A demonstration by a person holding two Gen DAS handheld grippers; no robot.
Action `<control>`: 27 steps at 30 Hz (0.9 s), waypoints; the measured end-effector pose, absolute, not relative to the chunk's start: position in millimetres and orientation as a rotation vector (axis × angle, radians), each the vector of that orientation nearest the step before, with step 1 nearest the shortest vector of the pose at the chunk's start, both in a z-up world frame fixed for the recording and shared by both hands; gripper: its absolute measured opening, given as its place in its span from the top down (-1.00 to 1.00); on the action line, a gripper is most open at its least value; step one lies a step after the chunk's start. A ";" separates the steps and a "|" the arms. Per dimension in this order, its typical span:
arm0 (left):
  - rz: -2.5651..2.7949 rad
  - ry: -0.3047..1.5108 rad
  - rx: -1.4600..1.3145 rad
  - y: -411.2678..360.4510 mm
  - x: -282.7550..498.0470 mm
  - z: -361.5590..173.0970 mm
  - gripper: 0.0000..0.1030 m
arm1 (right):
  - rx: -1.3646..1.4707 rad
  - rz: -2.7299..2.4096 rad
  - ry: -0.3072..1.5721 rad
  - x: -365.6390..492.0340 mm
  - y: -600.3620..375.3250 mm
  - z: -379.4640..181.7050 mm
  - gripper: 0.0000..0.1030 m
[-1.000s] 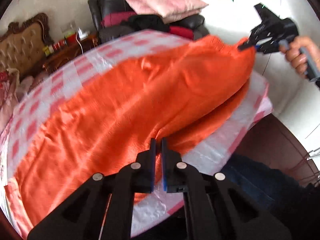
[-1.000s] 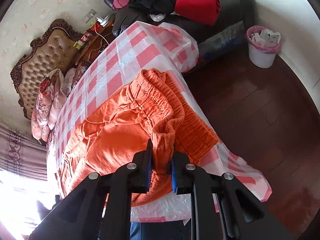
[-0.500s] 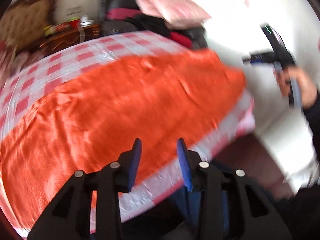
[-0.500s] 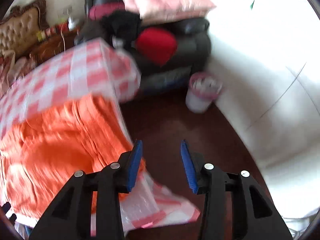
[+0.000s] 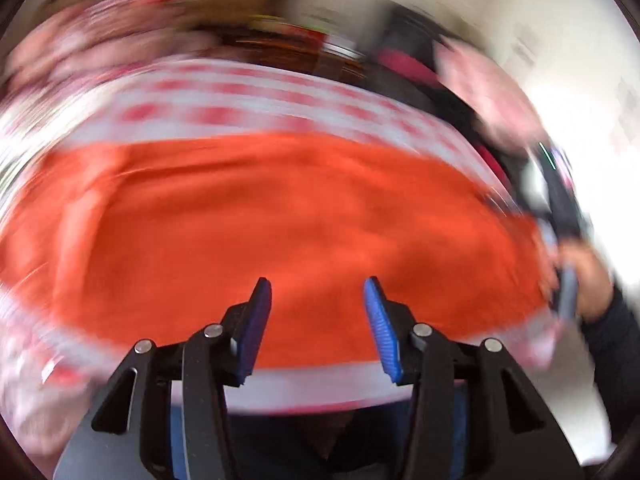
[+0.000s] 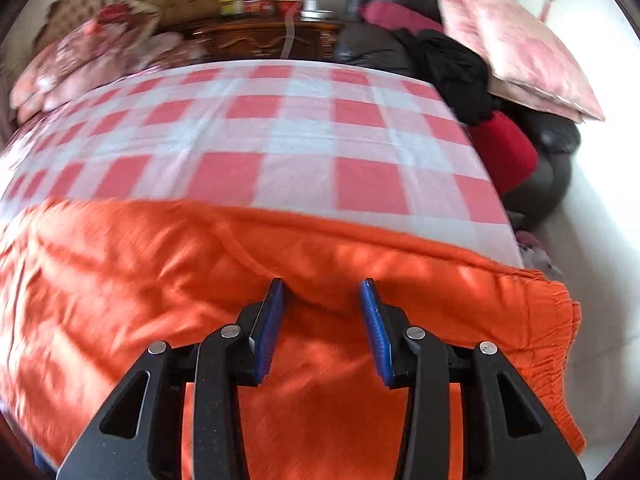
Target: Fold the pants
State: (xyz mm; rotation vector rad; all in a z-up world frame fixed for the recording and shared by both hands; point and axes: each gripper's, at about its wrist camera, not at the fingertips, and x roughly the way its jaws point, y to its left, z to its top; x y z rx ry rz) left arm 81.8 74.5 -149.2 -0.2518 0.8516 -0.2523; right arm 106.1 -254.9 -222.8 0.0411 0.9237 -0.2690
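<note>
The orange pants lie spread lengthwise across the near half of the checked table. The left wrist view is blurred by motion. My left gripper is open and empty just above the pants' near edge. In the right wrist view the pants fill the foreground, with the elastic waistband at the right. My right gripper is open and empty, low over the pants near the waist end. The right gripper also shows at the right of the left wrist view, held in a hand.
The red-and-white checked tablecloth is bare behind the pants. Beyond the table stand a dark wooden cabinet with small items, a black sofa with dark clothes, a red cushion and a pink pillow. A flowered quilt lies at the left.
Both grippers let go of the pants and opened. The raised fold dropped and the pants now lie flat. Both cameras swung to face across the table.
</note>
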 end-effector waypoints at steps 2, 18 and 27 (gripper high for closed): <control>-0.084 0.823 -0.386 140.3 73.6 -149.4 0.13 | 0.058 -0.298 0.915 106.6 -262.1 -222.8 -0.01; 0.211 0.826 -0.527 304.5 90.0 -174.1 0.32 | 0.103 -0.273 0.860 55.7 -195.2 -196.3 -0.34; 0.190 0.851 -0.431 303.5 104.3 -173.4 0.72 | 0.007 -0.190 0.927 13.7 -157.1 -208.5 -0.34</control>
